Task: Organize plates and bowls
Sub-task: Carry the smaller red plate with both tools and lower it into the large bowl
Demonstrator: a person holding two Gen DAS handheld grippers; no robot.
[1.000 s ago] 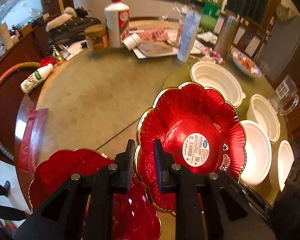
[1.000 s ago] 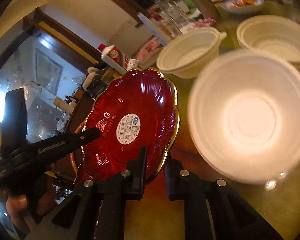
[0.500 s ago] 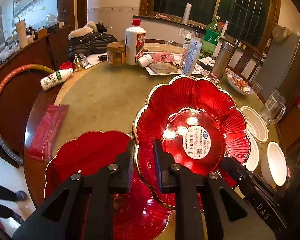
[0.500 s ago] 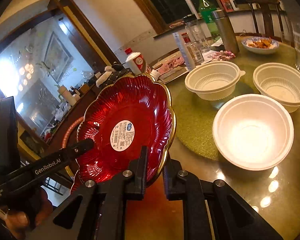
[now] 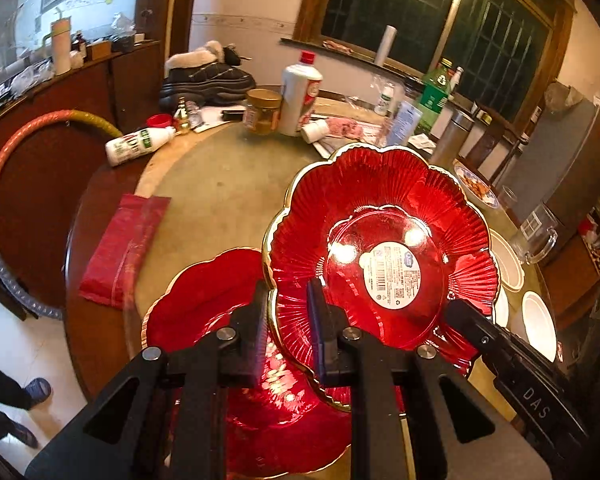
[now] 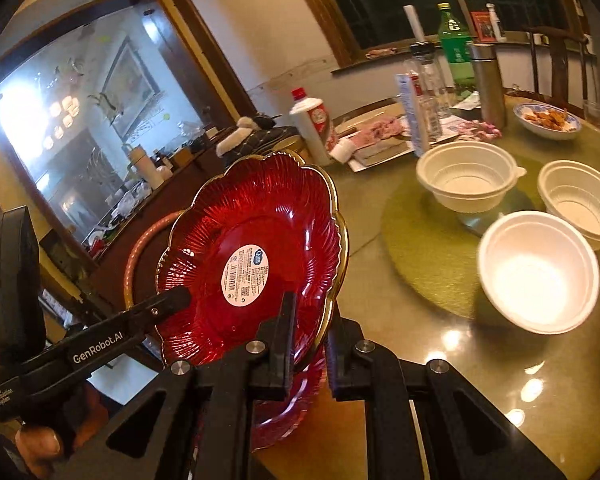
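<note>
Both pairs of jaws are clamping the gold rim of the same red scalloped plate (image 5: 384, 240): we are pinching it with our left gripper (image 5: 288, 320) at one side of the rim and with our right gripper (image 6: 310, 340) at the other, each with one finger on the plate's face and one behind it. We are holding the plate tilted up off the round table (image 5: 220, 184), its white barcode sticker (image 5: 394, 274) facing us. It is hanging over the table's near edge, above a second red plate (image 5: 220, 300) that is lying flat there. Toward the right side of the table three white bowls are sitting close together, a smooth bowl (image 6: 538, 272) nearest and two ribbed bowls (image 6: 466, 180) behind it on a green mat (image 6: 420, 252). Along the far edge a white bottle (image 5: 300, 92), a jar (image 5: 263, 110) and papers are standing in a clutter. A red packet (image 5: 124, 248) is lying at the left edge.
</note>
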